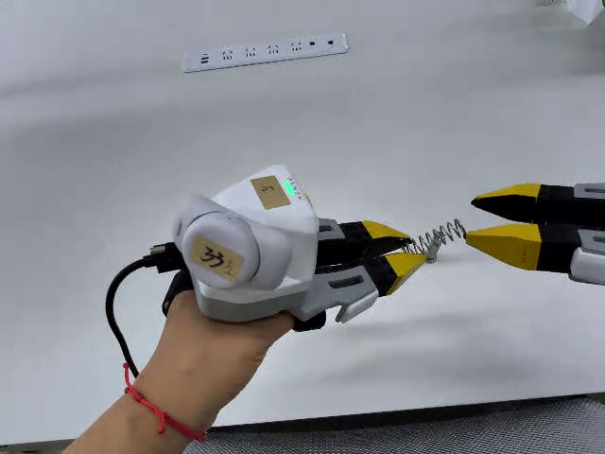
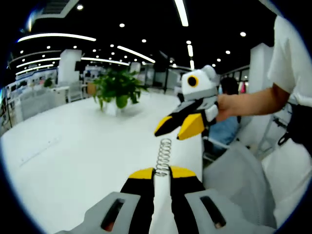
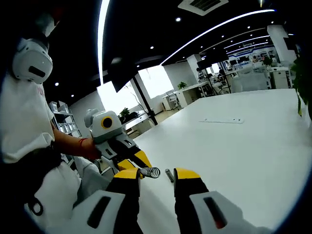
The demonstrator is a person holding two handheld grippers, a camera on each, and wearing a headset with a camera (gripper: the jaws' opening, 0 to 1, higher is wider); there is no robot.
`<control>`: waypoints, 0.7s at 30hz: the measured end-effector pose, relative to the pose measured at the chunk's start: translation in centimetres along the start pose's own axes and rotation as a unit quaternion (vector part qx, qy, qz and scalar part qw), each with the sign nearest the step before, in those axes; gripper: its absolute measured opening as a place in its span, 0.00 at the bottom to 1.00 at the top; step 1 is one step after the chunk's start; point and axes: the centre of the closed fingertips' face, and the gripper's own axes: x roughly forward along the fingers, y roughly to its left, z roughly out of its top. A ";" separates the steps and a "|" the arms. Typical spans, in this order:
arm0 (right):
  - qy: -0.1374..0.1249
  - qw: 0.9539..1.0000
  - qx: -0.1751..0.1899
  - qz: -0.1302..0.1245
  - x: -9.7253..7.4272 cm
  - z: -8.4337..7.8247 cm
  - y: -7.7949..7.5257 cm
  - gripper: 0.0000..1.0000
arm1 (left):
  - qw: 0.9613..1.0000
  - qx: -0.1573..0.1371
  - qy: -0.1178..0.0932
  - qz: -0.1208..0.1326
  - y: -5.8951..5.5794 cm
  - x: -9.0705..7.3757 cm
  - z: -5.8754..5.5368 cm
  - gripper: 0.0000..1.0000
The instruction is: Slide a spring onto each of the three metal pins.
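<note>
We held the left claw (image 1: 413, 248) pressed together on the near end of the spring (image 1: 440, 235). The spring stuck straight out past its tips, in the air above the table (image 1: 284, 142). The right claw (image 1: 473, 219) faced it from the other side with its jaws spread, and the spring's far end lay just short of its tips. We could not tell whether they touched. In the right gripper view the coil sat close beside one jaw. A power strip (image 1: 265, 51) lay well beyond both claws.
</note>
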 end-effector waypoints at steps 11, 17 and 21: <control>-0.013 0.999 0.034 0.019 0.2 0.5 0.1 0.18 | 0.999 -0.015 -0.029 -0.005 -0.2 -0.2 1.1 0.11; -0.018 0.999 0.039 0.023 0.2 0.7 0.2 0.13 | 0.999 -0.018 -0.037 -0.006 -0.3 -0.3 1.5 0.11; -0.019 0.999 0.039 0.025 0.3 0.8 0.4 0.13 | 0.999 -0.018 -0.037 -0.007 -0.4 -0.3 1.6 0.11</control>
